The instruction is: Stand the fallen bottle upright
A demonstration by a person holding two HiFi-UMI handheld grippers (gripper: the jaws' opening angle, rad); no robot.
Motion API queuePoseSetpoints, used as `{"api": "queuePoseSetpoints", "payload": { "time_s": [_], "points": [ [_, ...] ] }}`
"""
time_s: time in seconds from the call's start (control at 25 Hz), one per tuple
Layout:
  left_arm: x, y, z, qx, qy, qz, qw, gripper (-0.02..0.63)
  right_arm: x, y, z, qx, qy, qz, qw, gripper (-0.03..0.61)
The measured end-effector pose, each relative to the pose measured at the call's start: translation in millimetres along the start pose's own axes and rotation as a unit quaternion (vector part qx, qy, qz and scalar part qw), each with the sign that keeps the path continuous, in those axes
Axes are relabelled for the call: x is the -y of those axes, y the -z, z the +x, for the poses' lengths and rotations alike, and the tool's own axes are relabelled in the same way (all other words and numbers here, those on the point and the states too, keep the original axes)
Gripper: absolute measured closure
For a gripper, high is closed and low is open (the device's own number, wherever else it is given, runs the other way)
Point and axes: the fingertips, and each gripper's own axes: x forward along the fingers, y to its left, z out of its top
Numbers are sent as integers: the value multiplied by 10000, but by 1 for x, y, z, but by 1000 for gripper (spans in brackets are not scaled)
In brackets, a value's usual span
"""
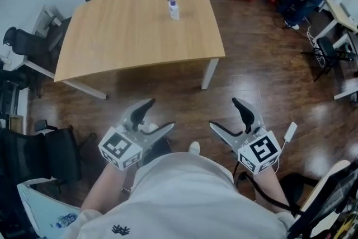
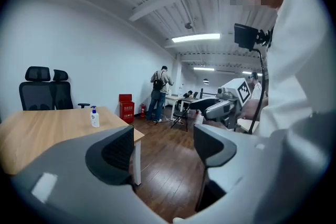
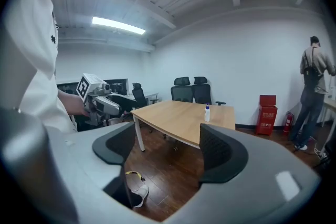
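Left gripper and right gripper hang spread and empty, well short of the desk. The bottle stands near the desk's far edge, and to us it looks upright, pump on top. We would step up to the desk first, check the bottle from close by, and pinch its body squarely only if it proves unsteady.

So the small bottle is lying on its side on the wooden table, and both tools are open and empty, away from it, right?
Not quite: the head view shows the bottle standing upright on the wooden table, not lying down. The left tool and right tool are indeed open and empty, away from it.
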Motion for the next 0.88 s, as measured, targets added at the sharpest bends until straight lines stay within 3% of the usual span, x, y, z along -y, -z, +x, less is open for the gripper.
{"api": "queuePoseSetpoints", "payload": {
  "time_s": [0.2, 0.88],
  "points": [
    [17, -9, -13, 146, 30, 62, 9999, 259, -8, -12, -15, 277, 51, -70, 9996, 189],
    [24, -3, -21, 331, -231, 43, 9992, 259, -18, -14, -32, 269, 66, -420, 9987, 206]
  ]
}}
